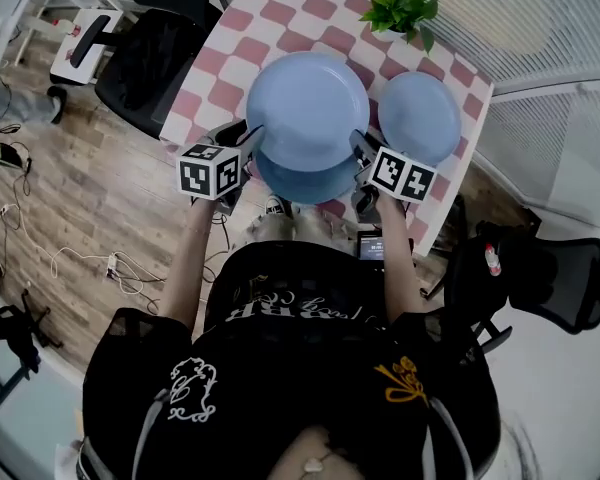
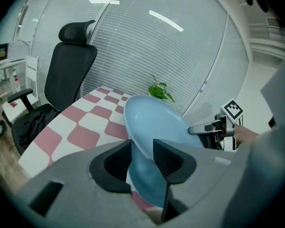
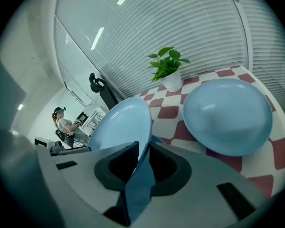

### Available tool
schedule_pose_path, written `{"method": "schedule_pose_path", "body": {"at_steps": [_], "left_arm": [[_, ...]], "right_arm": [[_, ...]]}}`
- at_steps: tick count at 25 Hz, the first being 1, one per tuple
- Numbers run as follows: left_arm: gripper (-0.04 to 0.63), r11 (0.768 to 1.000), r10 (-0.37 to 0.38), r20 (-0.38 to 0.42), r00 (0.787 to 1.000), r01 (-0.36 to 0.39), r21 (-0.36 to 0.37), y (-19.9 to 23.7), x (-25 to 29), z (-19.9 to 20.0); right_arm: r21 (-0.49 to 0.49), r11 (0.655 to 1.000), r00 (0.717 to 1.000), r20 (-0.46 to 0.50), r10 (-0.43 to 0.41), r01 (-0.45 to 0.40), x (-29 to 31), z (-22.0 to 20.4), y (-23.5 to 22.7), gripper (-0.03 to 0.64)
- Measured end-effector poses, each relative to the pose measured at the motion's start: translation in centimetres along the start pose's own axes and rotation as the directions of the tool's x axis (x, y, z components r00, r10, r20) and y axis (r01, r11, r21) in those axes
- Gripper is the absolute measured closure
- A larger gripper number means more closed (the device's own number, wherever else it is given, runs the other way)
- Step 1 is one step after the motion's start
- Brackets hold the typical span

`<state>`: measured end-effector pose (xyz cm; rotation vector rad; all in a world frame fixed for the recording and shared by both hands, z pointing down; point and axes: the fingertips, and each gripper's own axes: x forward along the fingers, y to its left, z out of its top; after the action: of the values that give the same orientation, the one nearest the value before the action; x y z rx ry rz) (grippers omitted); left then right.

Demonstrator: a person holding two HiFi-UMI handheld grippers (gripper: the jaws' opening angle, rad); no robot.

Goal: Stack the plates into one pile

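A light blue plate (image 1: 308, 108) hangs tilted above the pink-and-white checked table (image 1: 230, 43), held at opposite rims by both grippers. My left gripper (image 1: 248, 150) is shut on its left rim, and the rim sits between the pads (image 2: 142, 151). My right gripper (image 1: 364, 154) is shut on the right rim (image 3: 143, 148). Directly beneath lies a second blue plate (image 1: 305, 180), seen under the raised one (image 2: 147, 186). A third blue plate (image 1: 420, 116) rests flat on the table to the right (image 3: 226, 115).
A potted plant (image 1: 402, 8) stands at the table's far edge behind the right plate. A black office chair (image 1: 155, 63) is by the table's left side and another (image 1: 540, 278) is at the right. Cables lie on the wooden floor (image 1: 80, 258). A person stands far off (image 3: 61, 125).
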<state>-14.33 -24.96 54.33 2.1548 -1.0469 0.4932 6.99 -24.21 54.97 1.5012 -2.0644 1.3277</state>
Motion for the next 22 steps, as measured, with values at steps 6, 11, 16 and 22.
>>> {"method": "schedule_pose_path", "body": {"at_steps": [6,11,16,22], "left_arm": [[0.448,0.999,-0.016,-0.026,1.0,0.016,-0.028,-1.9,-1.8,-3.9],[0.448,0.999,-0.015,-0.073,0.997,0.013,-0.035,-2.8,-2.2,-6.9],[0.448,0.999,0.017,-0.142,0.99,-0.021,-0.028,-3.1,-1.7,-9.5],[0.448,0.999,0.041,-0.189,0.981,-0.042,0.001,-3.4,-1.0,-11.5]], "right_arm": [[0.018,0.998,0.998,-0.023,-0.054,0.055,-2.1,-4.2,-0.8,0.551],[-0.012,0.992,0.991,-0.054,-0.126,0.125,-2.9,-6.7,-1.8,0.557],[-0.062,0.979,0.977,-0.081,-0.2,0.195,-3.2,-8.5,-2.8,0.558],[-0.058,0.969,0.964,-0.1,-0.246,0.241,-3.3,-10.2,-4.0,0.56]]}}
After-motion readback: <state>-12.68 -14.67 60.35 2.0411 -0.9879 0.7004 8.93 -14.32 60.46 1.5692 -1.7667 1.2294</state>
